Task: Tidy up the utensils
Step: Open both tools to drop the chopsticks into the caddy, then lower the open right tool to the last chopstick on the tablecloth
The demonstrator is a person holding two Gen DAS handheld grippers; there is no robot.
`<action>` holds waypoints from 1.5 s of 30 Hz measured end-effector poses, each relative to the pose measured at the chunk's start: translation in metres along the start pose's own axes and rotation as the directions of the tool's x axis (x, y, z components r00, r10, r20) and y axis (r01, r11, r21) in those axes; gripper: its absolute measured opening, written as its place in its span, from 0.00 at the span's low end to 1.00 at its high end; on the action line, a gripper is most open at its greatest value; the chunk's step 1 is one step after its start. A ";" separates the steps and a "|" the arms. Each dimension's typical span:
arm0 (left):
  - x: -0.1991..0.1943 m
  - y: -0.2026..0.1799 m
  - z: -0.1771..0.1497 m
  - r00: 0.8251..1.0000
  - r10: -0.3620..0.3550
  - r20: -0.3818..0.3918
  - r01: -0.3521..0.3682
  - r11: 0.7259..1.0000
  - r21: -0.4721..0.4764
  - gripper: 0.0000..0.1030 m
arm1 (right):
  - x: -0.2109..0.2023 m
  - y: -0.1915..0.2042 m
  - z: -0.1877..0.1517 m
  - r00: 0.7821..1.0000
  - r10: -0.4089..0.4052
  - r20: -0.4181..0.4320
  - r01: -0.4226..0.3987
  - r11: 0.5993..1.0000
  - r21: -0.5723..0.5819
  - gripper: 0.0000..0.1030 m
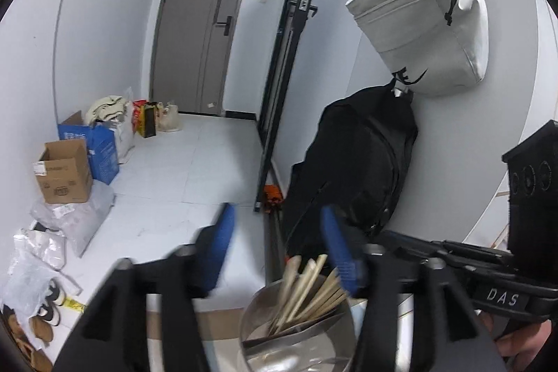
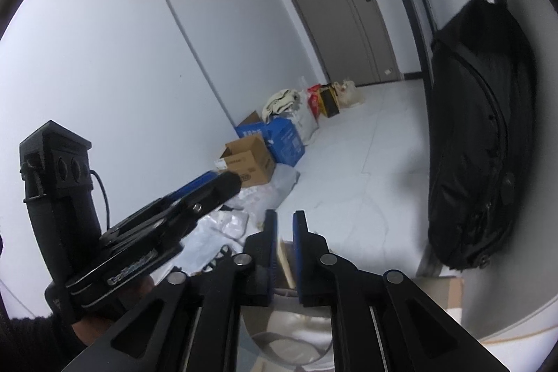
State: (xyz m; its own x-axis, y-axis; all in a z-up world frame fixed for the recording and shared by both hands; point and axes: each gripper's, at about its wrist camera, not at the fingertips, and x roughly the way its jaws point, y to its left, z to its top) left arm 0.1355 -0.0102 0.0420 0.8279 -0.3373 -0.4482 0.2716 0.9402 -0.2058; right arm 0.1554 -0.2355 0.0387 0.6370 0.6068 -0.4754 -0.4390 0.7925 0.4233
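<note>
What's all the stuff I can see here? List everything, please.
Metal holder: one, silver, bottom centre.
Wooden utensils: a bunch, pale, standing in holder.
Backpack: one, black, against wall.
Bag: one, pale grey, hanging above backpack.
Door: one, grey, far end.
Cardboard box: one, brown, left floor.
Blue box: one, behind it.
Left claw: black, blue pads, open.
Right claw: narrow gap, pale strip between.

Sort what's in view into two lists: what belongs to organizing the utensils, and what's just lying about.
Belongs to the job:
- metal holder
- wooden utensils standing in it
- left gripper, jaws open
- right gripper, a pale utensil between its pads

Just lying about:
- black backpack
- grey bag
- cardboard box
- blue box
- plastic bags
- shoes
</note>
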 end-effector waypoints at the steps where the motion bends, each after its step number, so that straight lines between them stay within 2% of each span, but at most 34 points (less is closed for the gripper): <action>1: -0.003 0.001 -0.003 1.000 0.018 0.000 -0.018 1.000 0.000 0.51 | -0.003 -0.001 -0.001 1.000 -0.015 0.002 0.015 1.000 0.003 0.15; 4: -0.011 0.007 -0.002 0.997 0.065 -0.029 -0.066 0.997 -0.034 0.51 | -0.019 -0.003 -0.009 1.000 -0.022 0.019 0.022 1.000 0.018 0.27; 8: -0.027 0.011 -0.005 0.991 0.132 -0.030 -0.134 0.989 -0.057 0.52 | -0.039 -0.007 -0.015 0.998 -0.046 0.049 0.044 0.998 0.049 0.41; 11: -0.040 0.007 -0.005 0.986 0.164 -0.017 -0.165 0.984 -0.062 0.58 | -0.057 -0.006 -0.020 0.996 -0.059 0.066 0.055 0.997 0.061 0.45; 16: -0.065 0.000 -0.005 0.978 0.207 0.009 -0.206 0.976 -0.071 0.61 | -0.081 0.004 -0.025 0.994 -0.066 0.089 0.062 0.997 0.049 0.55; 18: -0.071 -0.005 -0.006 0.964 0.265 0.000 -0.265 0.963 -0.051 0.66 | -0.091 0.010 -0.028 0.993 -0.063 0.102 0.058 0.997 0.045 0.62; 19: -0.073 -0.008 -0.006 0.951 0.310 -0.008 -0.310 0.950 -0.037 0.68 | -0.096 0.014 -0.031 0.992 -0.064 0.110 0.060 0.997 0.039 0.66; 20: -0.076 -0.011 -0.007 0.943 0.333 -0.005 -0.333 0.942 -0.030 0.68 | -0.100 0.018 -0.034 0.991 -0.070 0.116 0.067 0.997 0.031 0.73; 21: -0.080 -0.014 -0.009 0.938 0.348 -0.003 -0.348 0.937 -0.024 0.68 | -0.103 0.022 -0.038 0.990 -0.073 0.118 0.071 0.997 0.022 0.75; 24: -0.092 -0.019 -0.014 0.926 0.376 -0.010 -0.376 0.926 -0.030 0.76 | -0.111 0.034 -0.049 0.990 -0.073 0.120 0.075 0.997 -0.007 0.79; 27: -0.108 -0.026 -0.021 0.921 0.389 0.023 -0.388 0.921 -0.037 0.77 | -0.117 0.044 -0.060 0.992 -0.063 0.112 0.066 0.997 -0.026 0.81; 29: -0.117 -0.032 -0.028 0.914 0.404 0.038 -0.404 0.915 -0.022 0.83 | -0.120 0.049 -0.067 0.992 -0.055 0.110 0.059 0.998 -0.036 0.83; 32: -0.127 -0.036 -0.037 0.914 0.404 0.039 -0.404 0.915 -0.013 0.87 | -0.125 0.056 -0.078 0.992 -0.051 0.116 0.057 0.997 -0.048 0.89; 37: -0.135 -0.037 -0.054 0.905 0.424 0.022 -0.424 0.905 -0.001 0.88 | -0.131 0.063 -0.095 0.992 -0.059 0.114 0.064 0.997 -0.044 0.94; 40: -0.140 -0.037 -0.063 0.907 0.421 0.017 -0.421 0.907 -0.003 0.88 | -0.135 0.065 -0.102 0.992 -0.064 0.110 0.070 0.996 -0.049 0.95; 42: -0.141 -0.036 -0.069 0.911 0.412 0.015 -0.412 0.911 -0.004 0.91 | -0.136 0.066 -0.108 0.991 -0.076 0.107 0.082 0.995 -0.057 0.97; 43: -0.143 -0.035 -0.072 0.910 0.415 0.019 -0.415 0.910 -0.007 0.96 | -0.136 0.066 -0.111 0.991 -0.077 0.105 0.084 0.995 -0.061 0.97; 45: -0.142 -0.032 -0.079 0.909 0.417 0.025 -0.417 0.909 -0.015 0.98 | -0.133 0.067 -0.117 0.992 -0.082 0.094 0.089 0.994 -0.069 0.99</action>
State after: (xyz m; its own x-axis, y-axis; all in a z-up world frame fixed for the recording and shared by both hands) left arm -0.0302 0.0037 0.0434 0.8779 0.0868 -0.4709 -0.1054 0.9943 -0.0131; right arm -0.0332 -0.2565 0.0399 0.7275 0.5312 -0.4343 -0.4234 0.8456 0.3251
